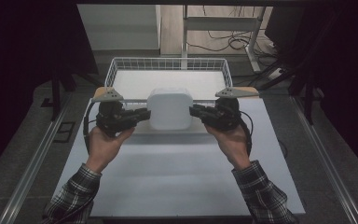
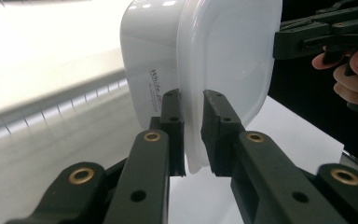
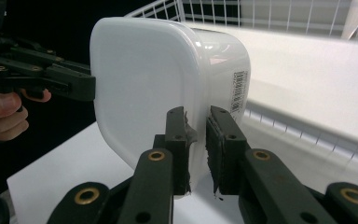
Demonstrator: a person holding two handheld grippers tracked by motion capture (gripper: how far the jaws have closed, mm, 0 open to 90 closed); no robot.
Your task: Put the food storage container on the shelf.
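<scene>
Both tools clamp the white rounded-square plastic container (image 1: 169, 108) by its rim lip — left tool (image 1: 142, 114) at 9 o'clock, right tool (image 1: 196, 111) at 3 — likely light, stiff, slippery.

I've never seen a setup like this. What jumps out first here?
A white tub is held up between two black grippers, the left gripper clamped on one side of its rim and the right gripper on the other. Just behind it sits a white wire basket at the far end of the table.
</scene>
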